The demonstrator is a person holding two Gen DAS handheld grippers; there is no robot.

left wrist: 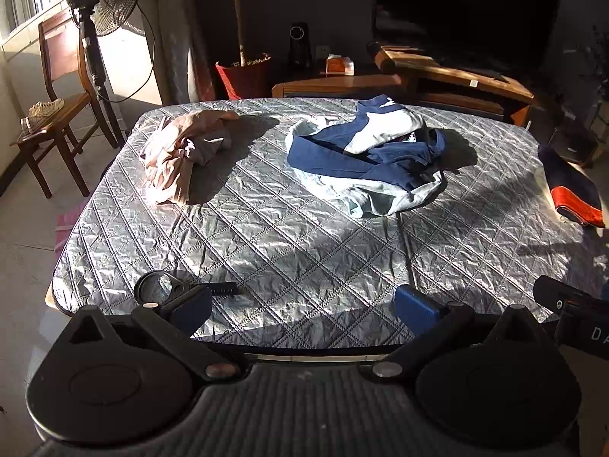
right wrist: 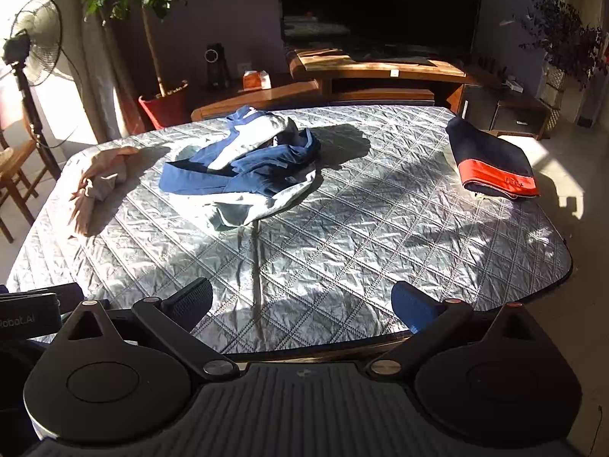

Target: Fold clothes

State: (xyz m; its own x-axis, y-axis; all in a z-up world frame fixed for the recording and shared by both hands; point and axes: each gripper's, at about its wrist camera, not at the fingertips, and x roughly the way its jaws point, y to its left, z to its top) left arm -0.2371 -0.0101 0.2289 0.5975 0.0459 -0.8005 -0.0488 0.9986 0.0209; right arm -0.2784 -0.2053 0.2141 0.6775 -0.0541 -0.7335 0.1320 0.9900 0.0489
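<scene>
A crumpled blue and grey garment (left wrist: 365, 156) lies in a heap at the far middle of the quilted grey table cover (left wrist: 289, 251); it also shows in the right wrist view (right wrist: 243, 167). A crumpled beige garment (left wrist: 182, 152) lies at the far left, also in the right wrist view (right wrist: 99, 182). A folded navy and red garment (right wrist: 491, 163) rests at the right edge, partly visible in the left wrist view (left wrist: 571, 186). My left gripper (left wrist: 304, 308) and right gripper (right wrist: 300, 304) are both open and empty, hovering over the table's near edge.
A black magnifier-like object (left wrist: 160, 287) lies on the table by my left gripper's left finger. A standing fan (left wrist: 99, 11) and a wooden chair with shoes (left wrist: 57, 114) stand left. A potted tree (right wrist: 163, 103), wooden TV stand (right wrist: 380, 76) and TV are behind the table.
</scene>
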